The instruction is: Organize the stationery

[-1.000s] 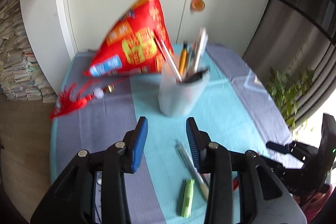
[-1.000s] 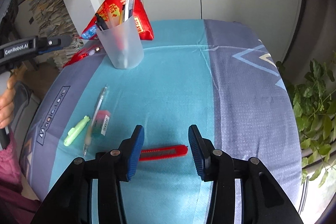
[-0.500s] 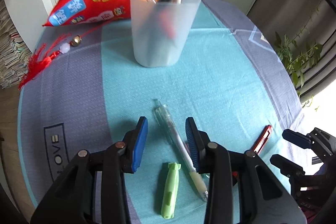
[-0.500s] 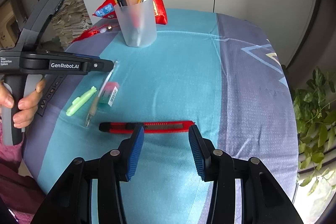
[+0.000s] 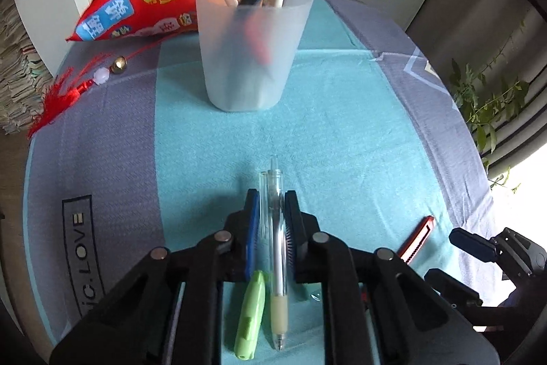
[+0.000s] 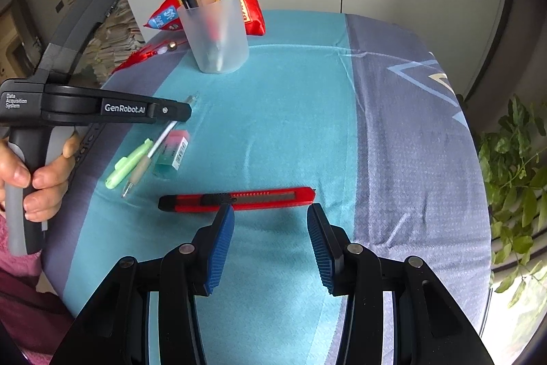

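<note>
On the blue cloth-covered table (image 6: 393,132), frosted pen cup (image 5: 251,52) standing far back, right gripper (image 6: 270,245) hovering part-open near the red utility knife (image 6: 239,198), left gripper (image 5: 270,228) having just closed, pinching the clear pen (image 5: 276,238), green highlighter (image 5: 251,313) lying alongside

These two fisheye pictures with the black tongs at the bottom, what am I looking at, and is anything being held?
A person holds a trigger-handled gripper in each hand, with a camera on each looking along its two blue-padded fingers. In the left-hand view, the left gripper has just closed on a clear pen lying on the blue tablecloth, beside a green highlighter. In the right-hand view, the right gripper is open and empty, just short of a red utility knife. That view also shows the person's hand on the left handle, plus an eraser. Farther back stands a frosted cup of pens.
</note>
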Motion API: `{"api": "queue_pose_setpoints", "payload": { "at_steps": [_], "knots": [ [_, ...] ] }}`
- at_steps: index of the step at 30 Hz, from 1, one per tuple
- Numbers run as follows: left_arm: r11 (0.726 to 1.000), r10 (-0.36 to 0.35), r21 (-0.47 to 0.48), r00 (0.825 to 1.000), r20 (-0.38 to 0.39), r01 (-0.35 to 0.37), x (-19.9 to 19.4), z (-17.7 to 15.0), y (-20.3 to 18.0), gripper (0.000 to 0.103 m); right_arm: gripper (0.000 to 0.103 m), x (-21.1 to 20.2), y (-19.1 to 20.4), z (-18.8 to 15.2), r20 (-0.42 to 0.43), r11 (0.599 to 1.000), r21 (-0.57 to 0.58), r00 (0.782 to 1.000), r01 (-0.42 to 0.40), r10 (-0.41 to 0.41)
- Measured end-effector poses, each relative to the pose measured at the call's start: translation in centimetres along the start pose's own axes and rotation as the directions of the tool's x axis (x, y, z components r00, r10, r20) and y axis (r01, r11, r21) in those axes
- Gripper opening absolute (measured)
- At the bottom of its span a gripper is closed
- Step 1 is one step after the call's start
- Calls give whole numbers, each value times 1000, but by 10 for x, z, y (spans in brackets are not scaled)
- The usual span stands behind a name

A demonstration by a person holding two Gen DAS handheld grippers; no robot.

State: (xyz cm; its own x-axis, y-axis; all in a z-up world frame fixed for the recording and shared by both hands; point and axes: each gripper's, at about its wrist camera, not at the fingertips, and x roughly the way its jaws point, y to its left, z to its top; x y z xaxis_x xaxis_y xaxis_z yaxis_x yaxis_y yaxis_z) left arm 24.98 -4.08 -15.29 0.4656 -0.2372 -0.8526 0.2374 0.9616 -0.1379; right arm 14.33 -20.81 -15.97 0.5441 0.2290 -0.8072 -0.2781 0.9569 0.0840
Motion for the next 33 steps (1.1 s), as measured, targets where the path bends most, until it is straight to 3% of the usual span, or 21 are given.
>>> {"api": "queue_pose_setpoints", "payload": {
  "at_steps": [4, 10, 13, 15, 21, 22, 24, 25, 29, 33],
  "knots": [
    [1000, -26, 2, 996, 87, 26, -35, 1, 9, 13, 45, -2, 3, 0, -5, 999, -39, 1000, -2, 2],
    [999, -46, -8, 983, 177, 49, -77, -4, 24, 12, 45, -1, 29, 3, -33, 963, -266, 999, -36, 29],
    [998, -53, -9, 978, 202, 56, -90, -10, 28, 11, 46, 3, 41, 7, -60, 931, -359, 997, -62, 43],
    [998, -58, -7, 975, 215, 61, -95, -13, 27, 11, 56, 12, 51, 10, -88, 897, -437, 996, -62, 26],
    [998, -65, 10, 969, 237, 65, -109, -19, 28, 11, 57, 35, 70, 18, -141, 817, -573, 990, -67, -18],
    [998, -65, 10, 969, 238, 65, -109, -19, 29, 11, 56, 38, 70, 21, -153, 818, -570, 988, -78, -13],
    [998, -67, 8, 970, 235, 67, -109, -19, 31, 11, 30, 41, 69, 28, -181, 832, -542, 983, -117, 20],
    [998, -68, 4, 971, 230, 69, -107, -19, 32, 11, 26, 42, 69, 31, -185, 841, -528, 982, -123, 28],
    [998, -56, -29, 981, 185, 62, -92, -16, 40, 11, 18, 46, 62, 41, -167, 894, -441, 986, -75, 1],
    [998, -35, -49, 991, 131, 42, -68, -10, 44, 11, 14, 41, 39, 53, -236, 974, -205, 971, -97, 47]
  ]
}}
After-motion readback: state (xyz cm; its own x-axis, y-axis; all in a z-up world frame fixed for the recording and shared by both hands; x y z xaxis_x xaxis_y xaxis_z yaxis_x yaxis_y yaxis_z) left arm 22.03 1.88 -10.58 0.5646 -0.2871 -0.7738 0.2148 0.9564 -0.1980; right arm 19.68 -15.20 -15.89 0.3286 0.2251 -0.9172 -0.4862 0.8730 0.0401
